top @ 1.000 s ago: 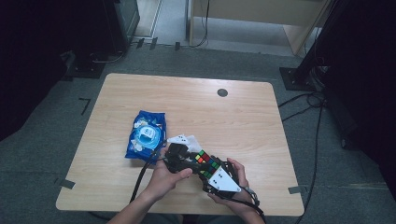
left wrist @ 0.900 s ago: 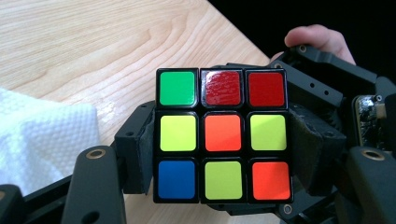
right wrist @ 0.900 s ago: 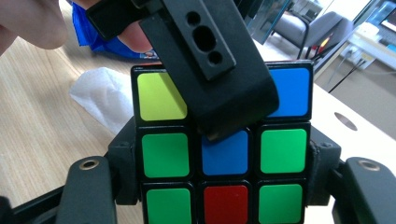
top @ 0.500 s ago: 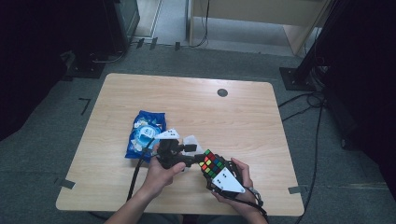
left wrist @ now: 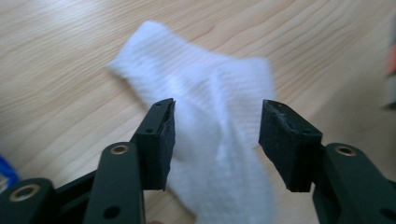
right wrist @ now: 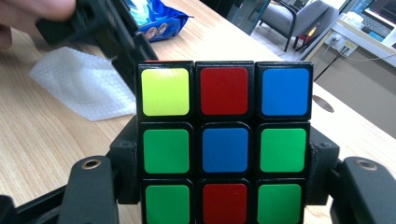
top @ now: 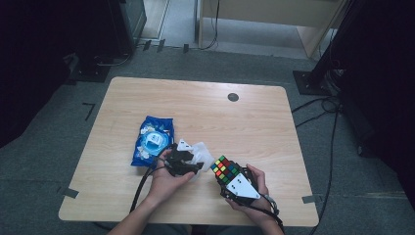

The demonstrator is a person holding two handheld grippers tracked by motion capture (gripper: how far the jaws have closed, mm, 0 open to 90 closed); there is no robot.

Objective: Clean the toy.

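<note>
The white wipe (left wrist: 219,135) lies between the left gripper (left wrist: 217,128)'s closing jaws (pads not yet touching).

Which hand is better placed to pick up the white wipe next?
Left. The left tool straddles the white wipe, pads not yet pressing it; its jaws have just been closing. The right tool is occupied, shut on the puzzle cube.
</note>
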